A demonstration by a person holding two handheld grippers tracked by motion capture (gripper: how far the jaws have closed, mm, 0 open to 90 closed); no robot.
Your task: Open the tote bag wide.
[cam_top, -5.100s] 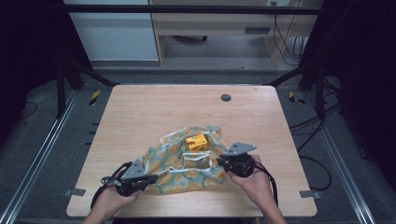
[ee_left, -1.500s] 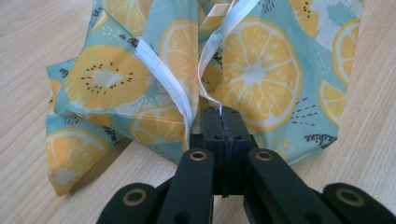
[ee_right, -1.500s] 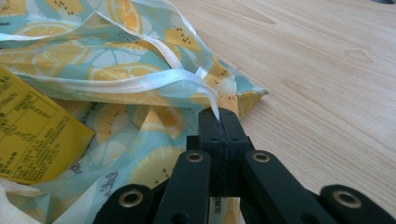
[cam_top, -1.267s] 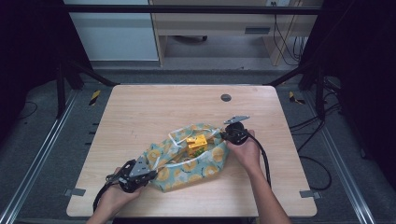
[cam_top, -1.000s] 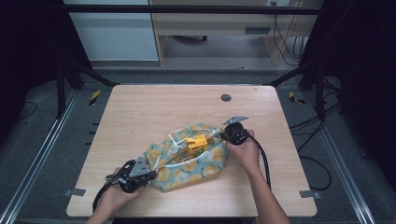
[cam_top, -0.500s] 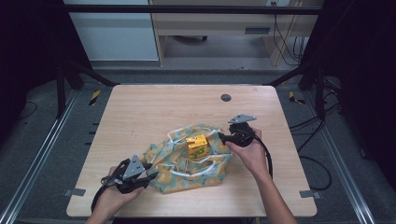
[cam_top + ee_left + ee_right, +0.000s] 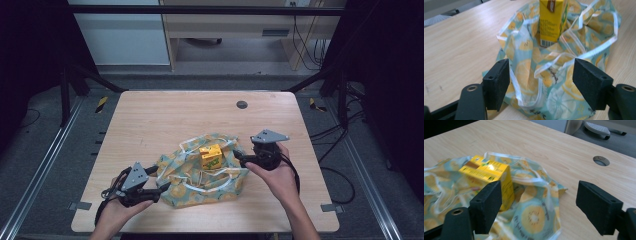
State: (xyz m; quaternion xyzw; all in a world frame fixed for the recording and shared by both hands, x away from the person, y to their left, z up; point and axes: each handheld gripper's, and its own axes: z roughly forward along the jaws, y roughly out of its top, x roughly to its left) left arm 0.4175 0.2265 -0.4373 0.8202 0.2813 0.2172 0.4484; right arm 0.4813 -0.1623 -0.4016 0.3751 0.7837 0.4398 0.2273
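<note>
Bag let go at both ends, carton sitting in the middle

Jaws on the left gripper (image 7: 161, 189) had just been opening and stood spread, with the near corner of the lemon-print bag (image 7: 200, 172) lying loose between them. In the left gripper view the bag's white-edged rim (image 7: 537, 98) sagged in the gap and neither pad pressed on it. So no grip there, just cloth draped in reach.

A bit further in, the yellow juice carton (image 7: 211, 155) stood upright in the middle of the bag, with fabric bunched around its base and the handles flopped beside it.

Over on the far side, the right gripper (image 7: 238, 156) had been opening too, jaws wide with nothing between them. In the right gripper view the carton (image 7: 489, 173) sat just past one jaw and the bag's edge (image 7: 554, 187) lay flat on the wooden table (image 7: 165, 115).

My take on doing this step well: I'd have gone for the white trim, not the slack middle of the cloth, since thin fabric probably slips out of flat pads. I'd also have lifted both sides evenly, because an uneven pull looked likely to tip that carton.
</note>
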